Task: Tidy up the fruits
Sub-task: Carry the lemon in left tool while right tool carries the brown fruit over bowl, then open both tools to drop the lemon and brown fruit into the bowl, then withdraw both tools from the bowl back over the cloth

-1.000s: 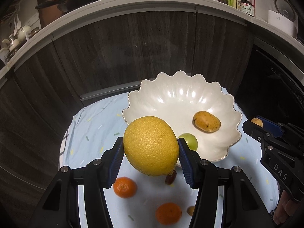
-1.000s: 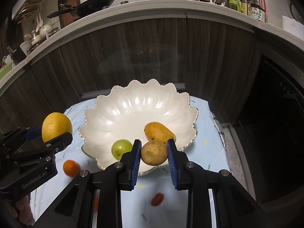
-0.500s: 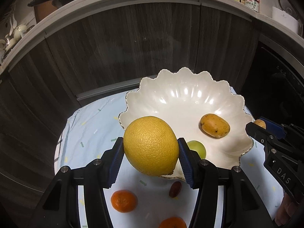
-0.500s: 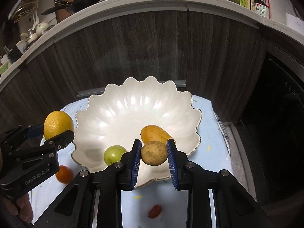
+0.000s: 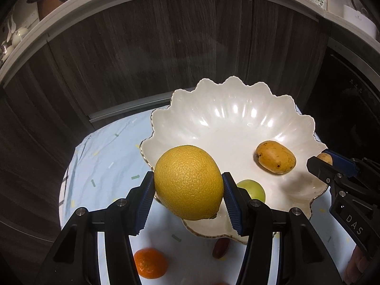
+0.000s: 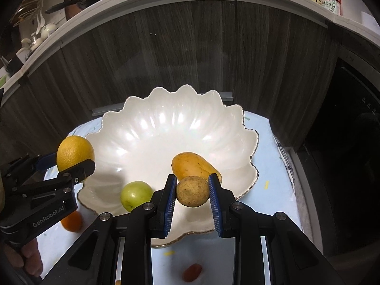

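My left fingers point(image 5: 188, 197) pinch a large yellow citrus point(image 5: 188, 181) across its widest girth, low in the centre of the left wrist view, poised over the near rim of the scalloped white bowl point(image 5: 228, 116). It looks heavy for this grip, and the pebbled rind should give the ribbed pads decent purchase, though I judge a tilt could let it roll forward. My right fingers point(image 6: 192, 197) are closed on a small brown round fruit point(image 6: 192, 191), low centre in the right wrist view, above the bowl's near side. It seems light and firm; the pads sit at its middle, which I think is the right place.

Further out, a yellow mango point(image 6: 194, 166) lies in the bowl just behind that fruit, and a green fruit point(image 6: 136, 196) rests to its left. The bowl looks like glazed ceramic with thin petal edges, so I would set both fruits down gently rather than drop them.

On the pale blue tabletop point(image 5: 106, 156), lower left, a mandarin point(image 5: 150, 262) and a dark red date point(image 5: 220, 248) wait.
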A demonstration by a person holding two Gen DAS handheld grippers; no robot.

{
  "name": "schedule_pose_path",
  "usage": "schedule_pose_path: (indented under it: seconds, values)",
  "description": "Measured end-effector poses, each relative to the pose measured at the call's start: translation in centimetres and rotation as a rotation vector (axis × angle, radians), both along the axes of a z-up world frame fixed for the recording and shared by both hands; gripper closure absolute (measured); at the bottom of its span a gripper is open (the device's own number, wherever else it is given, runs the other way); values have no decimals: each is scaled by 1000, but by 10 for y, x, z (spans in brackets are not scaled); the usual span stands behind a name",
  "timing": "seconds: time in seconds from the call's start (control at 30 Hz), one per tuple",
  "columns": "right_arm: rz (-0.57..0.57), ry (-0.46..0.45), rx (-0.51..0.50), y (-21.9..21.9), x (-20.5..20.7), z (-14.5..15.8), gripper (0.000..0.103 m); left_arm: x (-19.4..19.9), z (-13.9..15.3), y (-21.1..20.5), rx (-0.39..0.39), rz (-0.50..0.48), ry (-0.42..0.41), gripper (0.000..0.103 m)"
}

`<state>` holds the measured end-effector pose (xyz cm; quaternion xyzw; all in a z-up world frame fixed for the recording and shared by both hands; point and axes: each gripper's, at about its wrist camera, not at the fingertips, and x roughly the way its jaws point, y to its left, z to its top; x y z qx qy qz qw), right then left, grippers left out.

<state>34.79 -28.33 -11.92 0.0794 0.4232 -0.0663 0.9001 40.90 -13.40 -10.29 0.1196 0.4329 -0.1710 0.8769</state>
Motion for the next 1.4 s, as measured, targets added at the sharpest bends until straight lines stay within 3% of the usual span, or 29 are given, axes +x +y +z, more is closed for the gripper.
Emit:
schedule_pose_path:
  seconds: [0.47, 0.53, 0.6, 0.63, 0.77, 0.83, 0.93, 1.4]
  values:
    - [15, 36, 14, -1, 8, -14, 74, 7, -15, -1, 2, 3, 46, 47]
    - [21, 25, 7, -1, 8, -14, 67, 6, -15, -2, 7, 3, 32, 44]
    - [17, 14, 0, -1, 8, -13, 57, 4, -10, 0, 13, 11, -2, 23]
    - [10, 9, -6, -1, 7, -12, 51, 4, -9, 1, 11, 18, -9, 19]
    - [-8, -7, -21, -2, 4, -8, 42, 4, -4, 4, 21, 34, -27, 18]
    - [-15, -15, -29, -2, 3, -6, 31, 2, -3, 5, 23, 43, -32, 14]
    - [-25, -26, -42, -3, 0, -2, 23, 0, 0, 8, 20, 55, -40, 7]
    - [-37, -50, -60, 4, -26, 21, 21, -31, 23, 21, 16, 65, -63, 2]
